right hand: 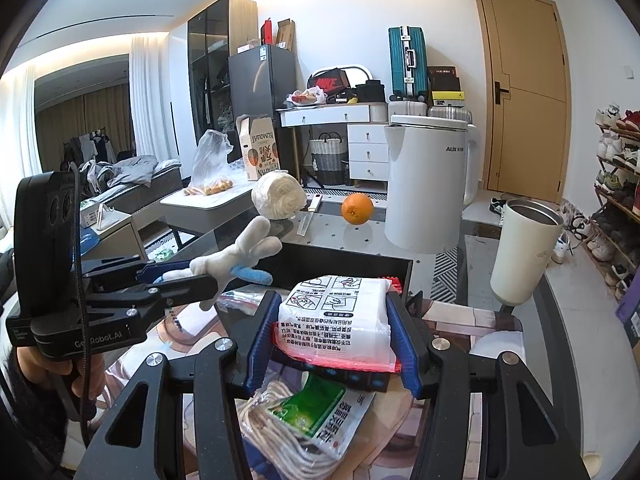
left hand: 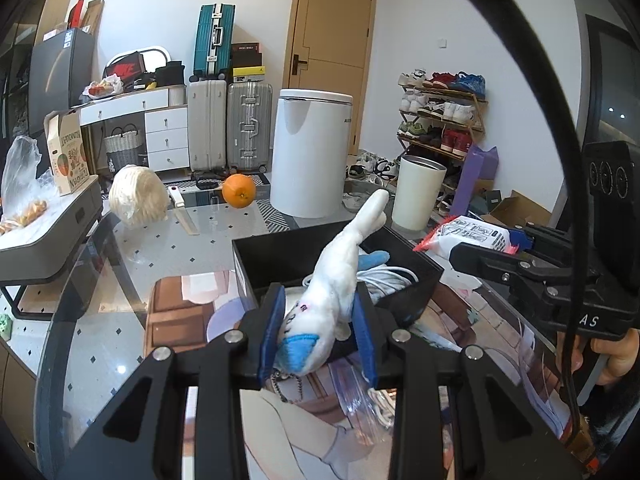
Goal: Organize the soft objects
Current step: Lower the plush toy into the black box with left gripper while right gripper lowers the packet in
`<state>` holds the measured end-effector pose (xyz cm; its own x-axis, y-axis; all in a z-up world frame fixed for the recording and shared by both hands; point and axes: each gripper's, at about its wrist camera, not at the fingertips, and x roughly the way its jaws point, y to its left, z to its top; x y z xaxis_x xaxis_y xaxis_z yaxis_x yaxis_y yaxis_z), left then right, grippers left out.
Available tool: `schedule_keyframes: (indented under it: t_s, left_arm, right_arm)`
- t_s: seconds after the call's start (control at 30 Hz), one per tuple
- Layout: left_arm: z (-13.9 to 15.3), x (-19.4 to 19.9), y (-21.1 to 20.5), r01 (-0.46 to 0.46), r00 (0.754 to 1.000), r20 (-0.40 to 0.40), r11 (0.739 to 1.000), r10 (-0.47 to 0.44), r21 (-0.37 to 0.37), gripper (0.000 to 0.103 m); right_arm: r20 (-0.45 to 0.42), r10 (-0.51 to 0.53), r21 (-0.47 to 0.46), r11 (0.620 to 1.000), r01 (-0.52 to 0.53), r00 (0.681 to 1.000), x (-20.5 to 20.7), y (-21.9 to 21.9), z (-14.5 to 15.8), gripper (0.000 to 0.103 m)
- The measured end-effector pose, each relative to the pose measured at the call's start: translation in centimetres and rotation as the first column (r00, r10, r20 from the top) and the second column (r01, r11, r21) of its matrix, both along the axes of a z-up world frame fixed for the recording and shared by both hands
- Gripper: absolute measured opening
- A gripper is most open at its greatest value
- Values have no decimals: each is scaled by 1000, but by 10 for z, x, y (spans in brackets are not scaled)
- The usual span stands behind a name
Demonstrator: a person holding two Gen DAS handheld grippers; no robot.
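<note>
My left gripper point(left hand: 320, 320) is shut on a white and blue plush toy point(left hand: 336, 276), held above the near edge of a black box point(left hand: 424, 284) that holds a white cord point(left hand: 390, 276). The plush also shows in the right wrist view point(right hand: 244, 254), sticking out of the left gripper point(right hand: 200, 276). My right gripper point(right hand: 330, 332) is shut on a white tissue pack with a red edge point(right hand: 340, 316), held over the black box point(right hand: 400, 268). That pack shows in the left wrist view point(left hand: 468, 236) in the right gripper point(left hand: 516, 246). A bagged rope bundle point(right hand: 304, 428) lies below.
On the glass table stand a cream tumbler point(left hand: 418, 192), an orange point(left hand: 239, 191), a white yarn roll point(left hand: 138, 196) and a knife point(left hand: 182, 210). A white appliance point(left hand: 312, 152) stands behind. A grey side table point(left hand: 48, 228) with bags is at the left.
</note>
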<state>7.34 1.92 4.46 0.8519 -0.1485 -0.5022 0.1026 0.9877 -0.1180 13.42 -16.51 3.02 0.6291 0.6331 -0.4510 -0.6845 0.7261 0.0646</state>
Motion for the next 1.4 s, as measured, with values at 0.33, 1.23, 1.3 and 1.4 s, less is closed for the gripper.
schedule_keyframes:
  t_s: [0.33, 1.23, 1.3, 1.4]
  left_arm:
    - [4, 26, 2, 11, 1000, 2, 1000, -11, 25, 32]
    - [-12, 92, 1, 126, 990, -81, 985, -117, 121, 33]
    - [-14, 96, 0, 134, 988, -89, 983, -124, 127, 33]
    - [-17, 103, -3, 154, 985, -107, 976, -138, 152, 33]
  right_arm:
    - [-4, 9, -29, 1000, -10, 1000, 20, 15, -1, 53]
    - [-63, 52, -147, 987, -60, 997, 80, 53, -24, 53]
    - [-60, 53, -159, 985, -62, 997, 82, 57, -24, 53]
    - [-69, 41, -192, 980, -54, 997, 88, 64, -27, 53]
